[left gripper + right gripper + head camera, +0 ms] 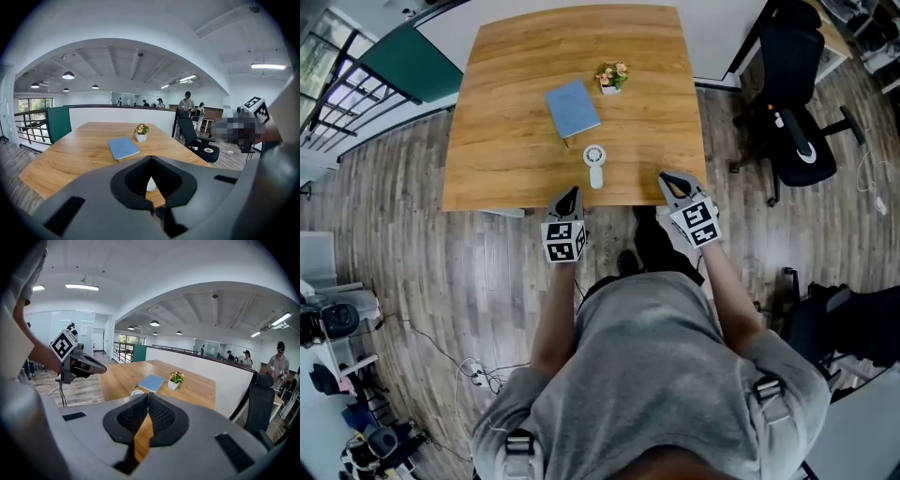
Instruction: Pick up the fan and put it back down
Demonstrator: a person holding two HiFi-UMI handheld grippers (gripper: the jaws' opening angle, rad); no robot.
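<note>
A small white hand fan [594, 164] lies flat near the front edge of the wooden table [502, 150]. My left gripper [570, 195] hovers at that edge, just left of the fan and apart from it, its jaws shut on nothing. At the same edge, right of the fan, my right gripper [667, 178] is also shut and empty. In the left gripper view the fan [150, 184] shows through the hollow behind the closed jaw tips [151, 158]. In the right gripper view the fan [137, 392] peeks out just left of the closed tips [148, 394].
A blue notebook [572, 108] lies behind the fan, and a small potted flower [611, 77] stands farther back. A black office chair [792, 112] stands to the right of the table. Wooden floor surrounds the table; people stand far off in the room.
</note>
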